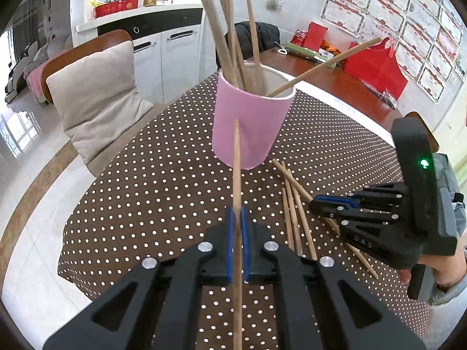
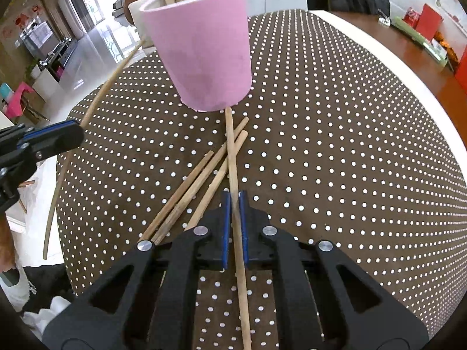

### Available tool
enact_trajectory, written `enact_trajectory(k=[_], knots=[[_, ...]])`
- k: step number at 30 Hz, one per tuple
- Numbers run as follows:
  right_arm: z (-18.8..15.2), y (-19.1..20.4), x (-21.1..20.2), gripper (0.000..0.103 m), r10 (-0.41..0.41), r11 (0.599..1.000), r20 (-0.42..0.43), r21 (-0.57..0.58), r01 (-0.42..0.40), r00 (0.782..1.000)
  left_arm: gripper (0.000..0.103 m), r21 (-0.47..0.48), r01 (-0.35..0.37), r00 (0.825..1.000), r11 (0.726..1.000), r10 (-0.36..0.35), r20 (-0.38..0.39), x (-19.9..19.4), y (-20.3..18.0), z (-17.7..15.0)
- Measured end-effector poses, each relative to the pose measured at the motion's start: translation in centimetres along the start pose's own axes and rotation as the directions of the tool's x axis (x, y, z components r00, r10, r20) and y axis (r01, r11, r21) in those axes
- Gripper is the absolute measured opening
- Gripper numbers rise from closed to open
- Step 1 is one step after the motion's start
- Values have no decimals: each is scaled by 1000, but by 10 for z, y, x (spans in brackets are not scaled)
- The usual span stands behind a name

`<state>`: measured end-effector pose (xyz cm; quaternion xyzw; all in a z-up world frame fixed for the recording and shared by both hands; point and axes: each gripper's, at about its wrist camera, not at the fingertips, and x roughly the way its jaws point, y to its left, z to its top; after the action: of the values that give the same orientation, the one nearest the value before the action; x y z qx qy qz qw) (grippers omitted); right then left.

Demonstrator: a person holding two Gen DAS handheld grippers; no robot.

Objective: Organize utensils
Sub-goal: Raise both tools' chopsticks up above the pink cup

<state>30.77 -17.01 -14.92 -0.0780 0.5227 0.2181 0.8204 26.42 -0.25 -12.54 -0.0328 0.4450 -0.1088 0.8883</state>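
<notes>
Left wrist: left gripper (image 1: 238, 227) clamps chopstick (image 1: 237, 175), angled toward cup (image 1: 248, 128).

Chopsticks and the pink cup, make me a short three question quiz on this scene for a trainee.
1. True or false: the left tool grips a chopstick.
2. Where do the loose chopsticks lie? A) in the pink cup B) on the dotted cloth
3. Fill in: the right tool is shut on a ____.

Key: 1 true; 2 B; 3 chopstick.
</notes>
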Motion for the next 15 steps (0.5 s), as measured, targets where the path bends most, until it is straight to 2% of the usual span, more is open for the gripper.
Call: enact_trajectory(k=[8,15], knots=[[10,-2,9,7,15,1000,-8,2,-15,1000,6,1,15,1000,1000,-15,2,2,2,1],[-14,2,-14,6,5,1000,75,9,-6,997,6,2,35,999,999,-35,26,-9,2,-1]])
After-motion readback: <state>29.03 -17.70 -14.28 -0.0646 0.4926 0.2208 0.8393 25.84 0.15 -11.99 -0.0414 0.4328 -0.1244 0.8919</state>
